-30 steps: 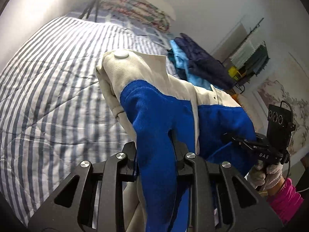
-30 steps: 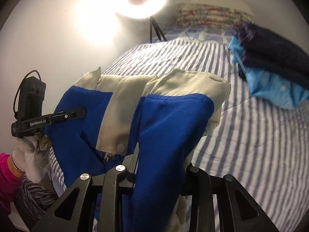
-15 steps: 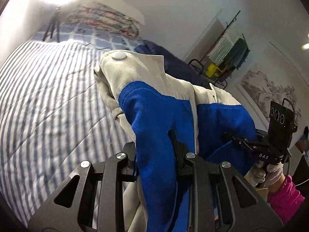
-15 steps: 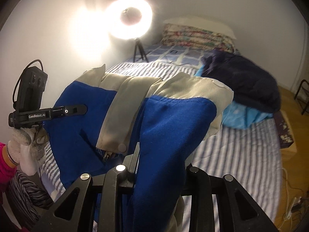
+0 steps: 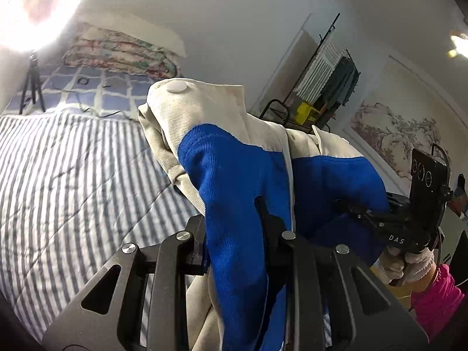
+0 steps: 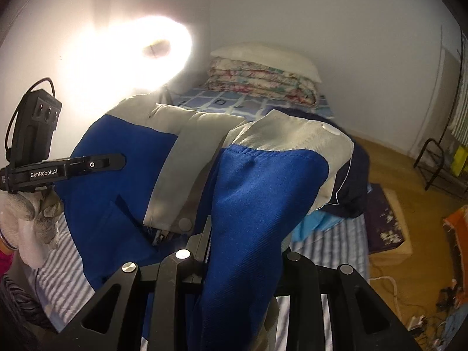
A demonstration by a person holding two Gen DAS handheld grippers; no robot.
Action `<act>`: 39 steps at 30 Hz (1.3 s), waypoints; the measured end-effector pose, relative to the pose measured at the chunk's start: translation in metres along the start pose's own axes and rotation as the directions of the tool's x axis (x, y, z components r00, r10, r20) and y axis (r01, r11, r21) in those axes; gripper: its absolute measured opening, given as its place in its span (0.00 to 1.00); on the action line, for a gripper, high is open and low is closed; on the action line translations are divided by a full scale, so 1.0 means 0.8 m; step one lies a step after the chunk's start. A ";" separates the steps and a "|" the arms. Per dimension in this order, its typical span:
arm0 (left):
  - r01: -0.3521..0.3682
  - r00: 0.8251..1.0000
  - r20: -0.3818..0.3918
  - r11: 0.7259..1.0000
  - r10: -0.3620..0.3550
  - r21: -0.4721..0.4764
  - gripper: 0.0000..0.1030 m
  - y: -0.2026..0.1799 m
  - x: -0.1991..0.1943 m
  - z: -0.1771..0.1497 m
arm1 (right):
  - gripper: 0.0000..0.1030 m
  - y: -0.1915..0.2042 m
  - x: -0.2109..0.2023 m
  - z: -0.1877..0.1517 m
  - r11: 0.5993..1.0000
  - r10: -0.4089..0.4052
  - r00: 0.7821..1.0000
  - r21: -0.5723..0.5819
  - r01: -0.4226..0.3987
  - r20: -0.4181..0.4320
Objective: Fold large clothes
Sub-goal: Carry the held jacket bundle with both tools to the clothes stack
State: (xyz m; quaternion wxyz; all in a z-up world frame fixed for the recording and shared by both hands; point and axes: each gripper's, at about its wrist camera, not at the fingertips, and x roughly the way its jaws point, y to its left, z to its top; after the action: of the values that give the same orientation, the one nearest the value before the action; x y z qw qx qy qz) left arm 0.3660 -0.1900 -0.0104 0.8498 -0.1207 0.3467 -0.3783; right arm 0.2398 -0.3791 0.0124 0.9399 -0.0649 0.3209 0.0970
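The blue and cream jacket (image 5: 234,181) hangs in the air above the striped bed (image 5: 73,181), carried between both grippers. The left gripper (image 5: 234,219) has its fingers closed down to a narrow gap on a thick fold of blue cloth, which drapes over and down between them; the cream part with a white snap button (image 5: 176,87) stands up beyond the fingertips. The right gripper (image 6: 242,239) pinches another blue fold in the same way, fingers only slightly apart with the cloth filling the gap. In each view the other gripper shows at the side, held by a hand in a light glove (image 6: 26,219), its tip against the blue cloth. Under the jacket the bed is bare; a dark blue pile (image 6: 356,181) lies on its far side, with folded quilts (image 6: 263,82) at the head. A bright ring lamp (image 6: 158,49) stands by the wall, and the wooden floor (image 6: 389,158) lies open beside the bed.
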 end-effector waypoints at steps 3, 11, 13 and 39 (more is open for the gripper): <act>0.007 1.000 0.005 1.000 -0.007 0.016 0.23 -0.010 0.018 0.022 | 0.27 -0.019 0.004 0.018 1.000 -0.015 1.000 0.004 0.015 0.011; 0.040 0.998 0.041 0.998 -0.042 0.053 0.23 -0.030 0.063 0.104 | 0.26 -0.090 -0.004 0.089 0.998 -0.047 0.997 0.045 0.044 0.068; 0.047 0.997 0.057 0.997 -0.050 0.063 0.23 -0.032 0.074 0.130 | 0.26 -0.109 -0.004 0.113 0.998 -0.055 0.995 0.043 0.052 0.083; -0.172 0.985 0.011 0.985 0.172 -0.009 0.40 0.093 0.352 0.200 | 0.47 -0.311 0.271 0.185 0.978 -0.128 0.992 0.168 0.125 0.009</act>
State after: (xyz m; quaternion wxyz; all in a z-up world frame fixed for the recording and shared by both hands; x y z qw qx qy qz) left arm 0.6499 -0.3525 -0.0681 0.8809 -0.0959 0.3521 -0.3014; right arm 0.5509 -0.5634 0.0102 0.9495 -0.0051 0.3136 0.0105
